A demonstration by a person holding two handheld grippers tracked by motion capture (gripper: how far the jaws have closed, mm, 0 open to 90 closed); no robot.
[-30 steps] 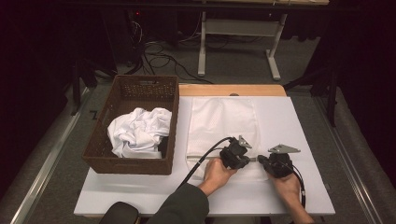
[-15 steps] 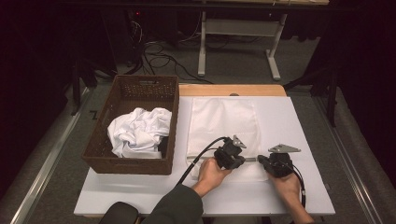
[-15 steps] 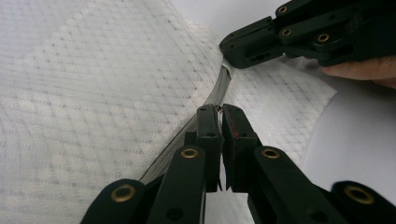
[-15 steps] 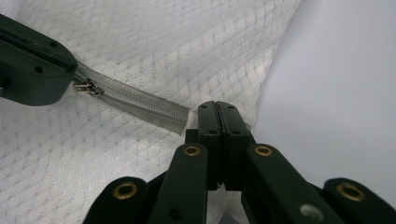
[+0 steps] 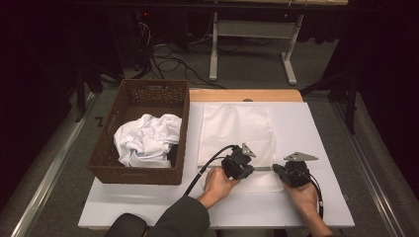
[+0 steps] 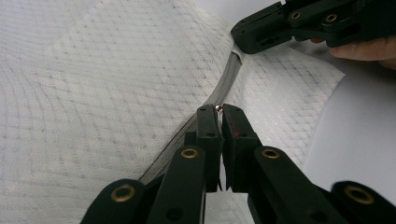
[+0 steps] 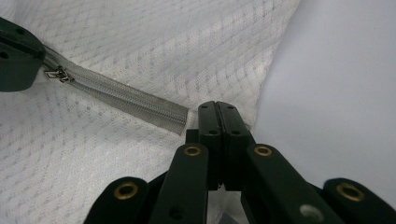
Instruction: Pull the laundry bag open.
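White mesh bag [image 5: 237,136] lies flat on the table [image 5: 316,128], right of the wicker basket [image 5: 118,170], which holds crumpled white cloth [image 5: 146,138]. In the high view, both grippers work at the bag's near end, along the grey zipper [image 5: 262,168]. Left gripper [image 5: 241,165] sits at the zipper's left part; right gripper [image 5: 284,173] sits at its right end, near the bag's corner.

Left gripper view: the jaws stand nearly together, pinching the small metal zipper pull [image 6: 218,108] at their tips. The zipper [image 6: 224,86] runs ahead to the right gripper [image 6: 247,39].

Right gripper view: the jaws are fully closed, clamping the bag's fabric at the zipper's end [image 7: 180,120]. The pull [image 7: 58,74] lies farther along, beside the left gripper [image 7: 21,60].
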